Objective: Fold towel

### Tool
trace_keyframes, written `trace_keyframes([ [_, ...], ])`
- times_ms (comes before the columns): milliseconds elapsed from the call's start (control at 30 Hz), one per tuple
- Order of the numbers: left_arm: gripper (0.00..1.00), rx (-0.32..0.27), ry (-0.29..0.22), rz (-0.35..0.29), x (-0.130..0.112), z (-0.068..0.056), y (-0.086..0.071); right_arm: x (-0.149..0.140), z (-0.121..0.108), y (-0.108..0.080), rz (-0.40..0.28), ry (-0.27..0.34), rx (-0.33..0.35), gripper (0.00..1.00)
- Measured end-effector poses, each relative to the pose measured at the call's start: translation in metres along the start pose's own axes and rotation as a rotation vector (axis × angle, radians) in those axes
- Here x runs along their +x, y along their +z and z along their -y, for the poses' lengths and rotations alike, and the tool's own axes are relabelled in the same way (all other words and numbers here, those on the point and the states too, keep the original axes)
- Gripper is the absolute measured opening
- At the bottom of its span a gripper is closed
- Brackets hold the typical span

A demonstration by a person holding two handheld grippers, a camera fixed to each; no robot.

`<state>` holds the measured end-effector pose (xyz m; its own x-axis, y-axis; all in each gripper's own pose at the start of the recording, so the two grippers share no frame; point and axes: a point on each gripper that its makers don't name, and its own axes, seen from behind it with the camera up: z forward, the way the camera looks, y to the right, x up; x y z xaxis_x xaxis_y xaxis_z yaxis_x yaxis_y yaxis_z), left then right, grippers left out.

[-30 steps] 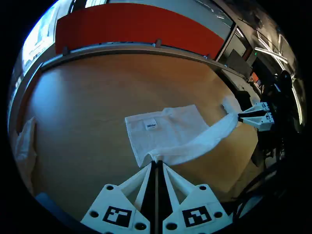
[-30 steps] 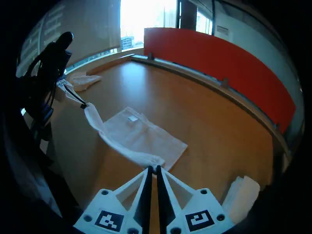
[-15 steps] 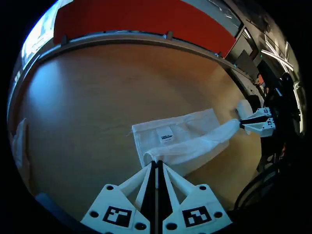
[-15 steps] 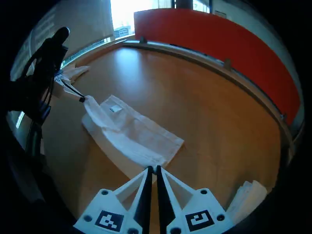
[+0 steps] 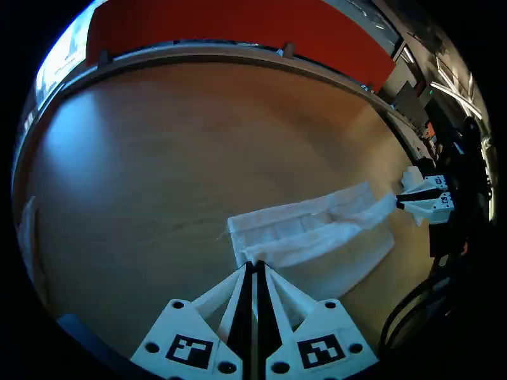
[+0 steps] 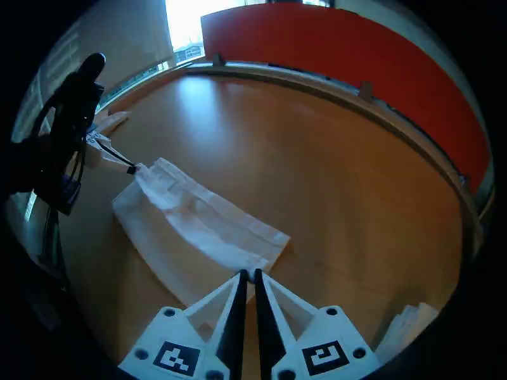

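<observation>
Wooden worktop (image 5: 158,158), red screen (image 5: 222,25) behind | left hand-held gripper (image 5: 255,265) clenched on one towel (image 5: 298,231) corner, right hand-held gripper (image 6: 248,273) clenched on the other | lifted edge spans the flat half | risk: uneven pull skews the fold; thin cloth may slip a pinch

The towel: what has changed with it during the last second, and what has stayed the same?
The left gripper and the right gripper carried the lifted edge of the towel forward over its lower layer, nearly to the far edge. The small label seen earlier is now covered. Both grippers stay shut on their corners, and the lower layer still lies flat on the table.
</observation>
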<state>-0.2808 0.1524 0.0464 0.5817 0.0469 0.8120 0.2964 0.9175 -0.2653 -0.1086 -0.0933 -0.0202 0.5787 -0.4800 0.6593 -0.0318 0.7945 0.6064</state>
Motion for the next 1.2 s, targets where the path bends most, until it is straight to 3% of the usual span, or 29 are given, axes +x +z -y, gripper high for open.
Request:
trace_keyframes([
  [233,0.13,0.035,0.013,-0.016,0.012,0.009,0.009,0.006,-0.005,0.013,-0.011,0.009,-0.023,0.18],
  [367,0.25,0.052,0.019,-0.037,0.02,0.011,0.007,0.008,-0.008,0.014,-0.022,0.011,-0.041,0.44],
  [433,0.34,0.058,0.022,-0.045,0.022,0.012,0.004,0.008,-0.01,0.012,-0.028,0.007,-0.051,0.57],
  [533,0.63,0.061,0.029,-0.054,0.023,0.012,-0.001,0.007,-0.011,0.009,-0.035,0.002,-0.059,0.73],
  [633,0.85,0.061,0.034,-0.057,0.02,0.012,-0.005,0.005,-0.008,0.006,-0.041,0.0,-0.054,0.78],
  [700,0.92,0.063,0.034,-0.056,0.017,0.012,-0.008,0.003,-0.006,0.004,-0.045,0.0,-0.051,0.8],
  [1200,0.93,0.083,0.026,-0.064,-0.023,0.0,-0.033,-0.031,0.021,-0.021,-0.042,-0.019,-0.059,0.81],
])
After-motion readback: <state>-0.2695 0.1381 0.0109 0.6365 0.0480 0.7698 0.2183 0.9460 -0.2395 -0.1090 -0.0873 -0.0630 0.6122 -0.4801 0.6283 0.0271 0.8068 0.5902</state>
